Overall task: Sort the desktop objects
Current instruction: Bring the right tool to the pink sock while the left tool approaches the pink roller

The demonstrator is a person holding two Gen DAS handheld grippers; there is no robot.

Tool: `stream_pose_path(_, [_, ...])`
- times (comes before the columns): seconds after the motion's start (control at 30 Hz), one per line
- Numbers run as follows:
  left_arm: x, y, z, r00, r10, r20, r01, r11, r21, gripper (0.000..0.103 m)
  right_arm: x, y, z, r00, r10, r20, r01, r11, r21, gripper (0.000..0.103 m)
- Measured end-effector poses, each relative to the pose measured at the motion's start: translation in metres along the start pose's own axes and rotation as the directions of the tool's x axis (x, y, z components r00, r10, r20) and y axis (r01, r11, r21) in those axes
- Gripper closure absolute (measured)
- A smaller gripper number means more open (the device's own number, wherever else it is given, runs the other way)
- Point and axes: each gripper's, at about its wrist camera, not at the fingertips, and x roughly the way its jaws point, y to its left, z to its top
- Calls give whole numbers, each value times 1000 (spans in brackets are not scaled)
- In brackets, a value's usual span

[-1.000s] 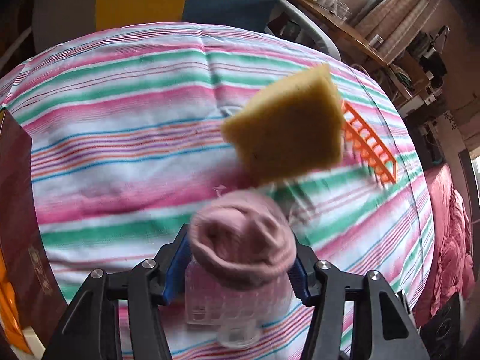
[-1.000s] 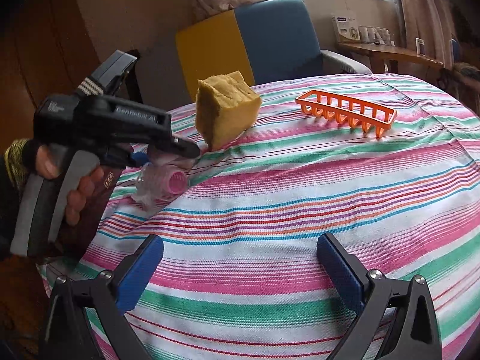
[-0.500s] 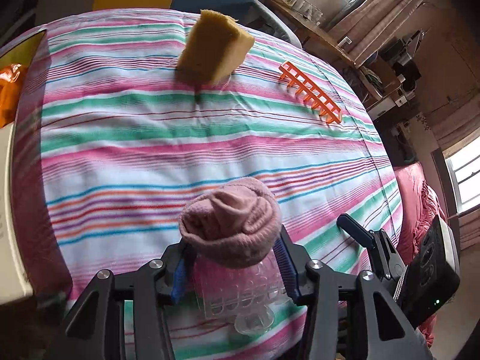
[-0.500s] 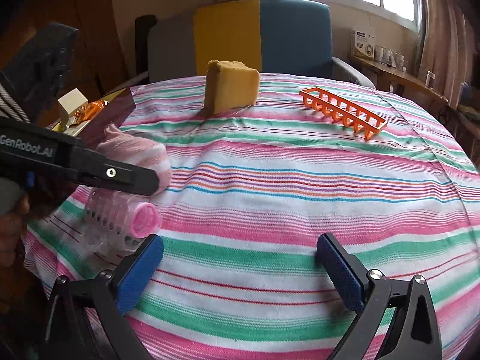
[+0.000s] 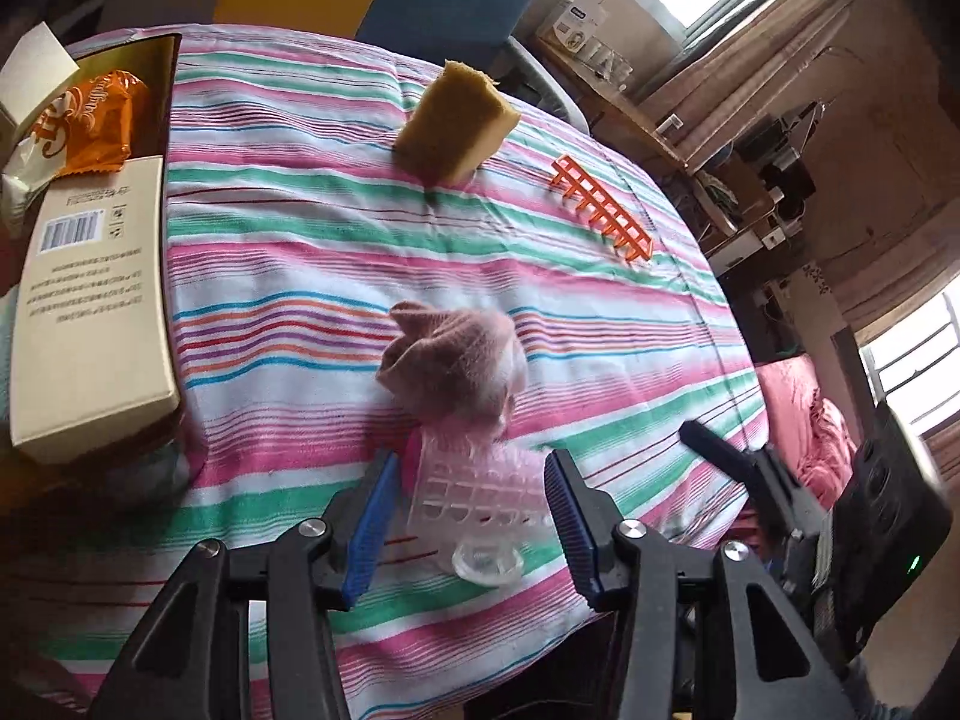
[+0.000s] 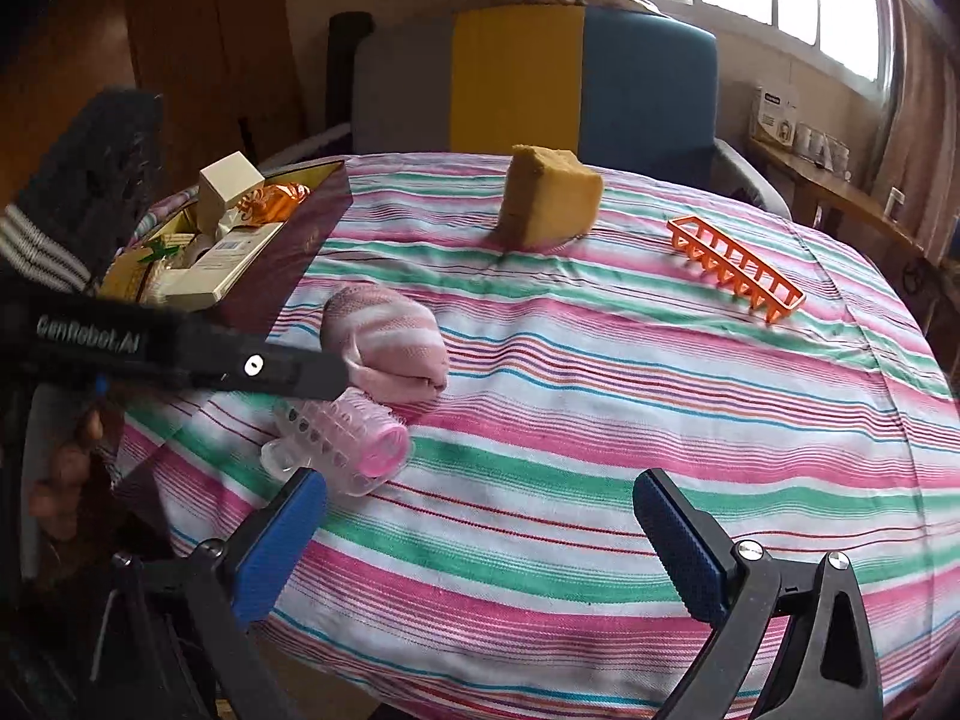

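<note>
Striped cloth in pink, green and white covers the round desk (image 6: pixel 600 420), and behind it stands an armchair (image 6: pixel 540 78) in grey, yellow and blue below a bright window, with a wooden side shelf to the right. Beyond the left fingers' tips lie a rolled pink sock (image 5: pixel 450 369), then a yellow sponge (image 5: pixel 456 120) standing on edge, and off to their right an orange plastic rack (image 5: pixel 603 210). To their left sits an open dark box (image 6: pixel 288 240) holding a cream carton (image 5: pixel 90 312) and an orange snack packet (image 5: pixel 90 120); the box runs out of the left wrist frame and its other contents are hard to make out. The sock is blurred in the left view, and the left gripper's body hides part of the curler in the right view. The left gripper (image 5: pixel 474 516) has its fingers parted with a pink hair curler in a clear shell (image 5: pixel 480 498) between the blue pads; whether the pads touch it I cannot tell. The curler lies on the cloth, just beside the sock. The right gripper (image 6: pixel 480 534) has its fingers spread wide over bare cloth, holding nothing, with the curler near its left finger.
</note>
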Motion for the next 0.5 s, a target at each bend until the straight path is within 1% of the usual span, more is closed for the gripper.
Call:
stream_pose_path(0.1, [-6, 3, -13, 1000, 17, 7, -17, 999, 37, 53, 4, -14, 11, 1000, 7, -7, -6, 997, 74, 0])
stream_pose_path(0.13, [-8, 4, -17, 1000, 19, 11, -20, 999, 46, 53, 8, -16, 17, 999, 37, -12, -36, 995, 89, 0])
stream_pose_path(0.2, [-16, 7, -17, 999, 6, 46, -9, 999, 49, 52, 16, -16, 28, 992, 126, -29, -122, 985, 119, 0])
stream_pose_path(0.27, [-20, 4, -14, 997, -10, 76, 4, 997, 79, 51, 26, -17, 41, 975, 219, -44, -209, 964, 164, 0])
stream_pose_path(0.37, [-11, -1, -15, 998, 21, 62, -29, 991, 129, 51, 44, -18, 61, 935, 349, -63, -325, 914, 242, 0])
stream_pose_path(0.43, [-3, -2, -17, 999, 27, 45, -34, 989, 144, 51, 58, -13, 71, 922, 373, -107, -340, 909, 240, 0])
stream_pose_path(0.5, [1, -2, -17, 999, 29, 36, -34, 988, 150, 51, 69, -3, 76, 918, 364, -156, -332, 922, 197, 0])
